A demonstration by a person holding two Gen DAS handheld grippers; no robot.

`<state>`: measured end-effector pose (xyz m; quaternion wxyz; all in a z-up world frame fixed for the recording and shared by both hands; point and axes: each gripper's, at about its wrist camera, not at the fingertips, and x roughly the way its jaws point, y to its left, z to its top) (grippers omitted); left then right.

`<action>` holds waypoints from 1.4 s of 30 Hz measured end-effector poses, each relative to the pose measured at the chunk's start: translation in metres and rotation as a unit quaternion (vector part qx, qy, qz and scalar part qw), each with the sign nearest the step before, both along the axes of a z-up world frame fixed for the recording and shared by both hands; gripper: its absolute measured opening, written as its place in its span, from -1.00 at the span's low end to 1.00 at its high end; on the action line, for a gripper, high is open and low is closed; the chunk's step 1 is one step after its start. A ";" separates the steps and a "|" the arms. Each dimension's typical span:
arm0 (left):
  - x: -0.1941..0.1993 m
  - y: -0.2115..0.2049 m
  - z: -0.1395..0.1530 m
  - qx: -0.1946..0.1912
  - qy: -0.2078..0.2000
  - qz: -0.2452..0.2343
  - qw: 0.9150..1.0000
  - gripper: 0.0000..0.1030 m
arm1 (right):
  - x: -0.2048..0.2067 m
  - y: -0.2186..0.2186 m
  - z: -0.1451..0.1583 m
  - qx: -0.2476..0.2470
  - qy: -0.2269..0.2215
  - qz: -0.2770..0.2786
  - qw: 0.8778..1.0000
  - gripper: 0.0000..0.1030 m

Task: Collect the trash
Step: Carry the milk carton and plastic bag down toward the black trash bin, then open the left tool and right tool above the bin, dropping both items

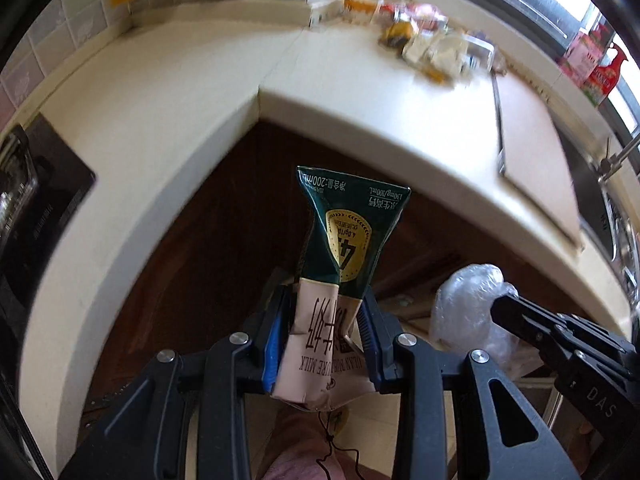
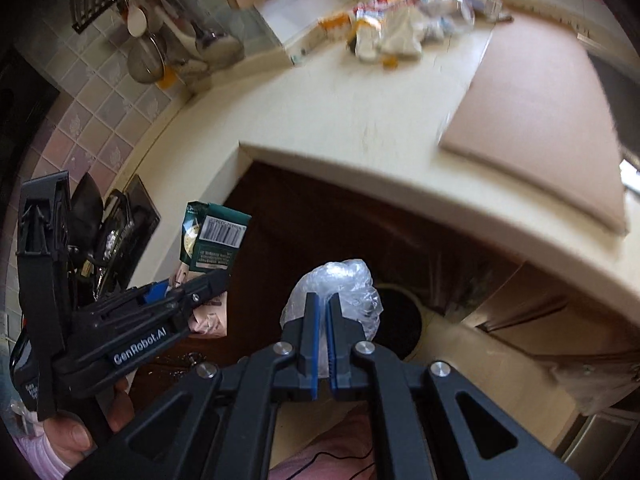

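Left gripper [image 1: 326,320] was clamped on a crushed milk carton [image 1: 340,264], blue pads [image 1: 274,344] pressing its pale lower half, green end sticking out past the fingertips. Right gripper [image 2: 323,308] had its jaws pinched nearly together on a wad of clear plastic film [image 2: 340,292]; the film bulged out past the tips.

Both tools pointed steeply down, out in front of the cream countertop [image 1: 168,120], over dark cabinet fronts. In the right wrist view a dark round opening [image 2: 404,320], likely a trash bin, sat directly behind the film. Can't confirm it's a bin; mostly hidden.

Step in hand, my read: carry phase, both loads off the counter and heading for the drop.

Next move needs: line each load up over that opening, carton included, since it sat off to the side of it, then open the jaws. The film may cling to the pads, so a wide release would help.

More trash remained: a pile of wrappers [image 1: 436,44] at the back of the counter near the window, well apart from both grippers. A cutting board [image 2: 540,112] lay beside it.
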<state>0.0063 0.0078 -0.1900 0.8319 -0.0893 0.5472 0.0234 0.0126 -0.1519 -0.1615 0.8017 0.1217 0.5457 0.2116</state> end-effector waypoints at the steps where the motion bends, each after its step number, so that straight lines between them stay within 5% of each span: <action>1: -0.002 0.002 -0.012 0.001 0.008 -0.001 1.000 -0.37 | -0.001 0.002 -0.010 0.003 0.005 0.000 1.000 -0.94; 12: 0.008 0.019 -0.160 0.000 0.044 -0.042 0.998 -0.30 | 0.020 0.039 -0.162 -0.010 0.042 0.009 0.999 -0.93; 16: 0.016 0.031 -0.203 -0.007 0.061 -0.035 0.997 0.24 | 0.032 0.042 -0.208 -0.011 0.059 0.011 0.998 -0.90; 21: 0.025 0.039 -0.232 0.020 0.085 -0.023 0.996 0.29 | 0.042 0.041 -0.239 -0.033 0.085 0.014 0.996 -0.72; 27: 0.044 0.039 -0.215 0.040 0.071 -0.015 0.997 0.45 | 0.040 0.043 -0.229 -0.043 0.075 0.031 0.996 -0.44; 31: 0.045 0.038 -0.197 0.041 0.069 -0.012 0.997 0.45 | 0.040 0.044 -0.215 -0.039 0.076 0.038 0.996 -0.44; 42: 0.024 0.035 -0.093 0.028 0.042 -0.011 0.999 0.46 | 0.018 0.051 -0.112 -0.042 0.049 0.067 0.996 -0.44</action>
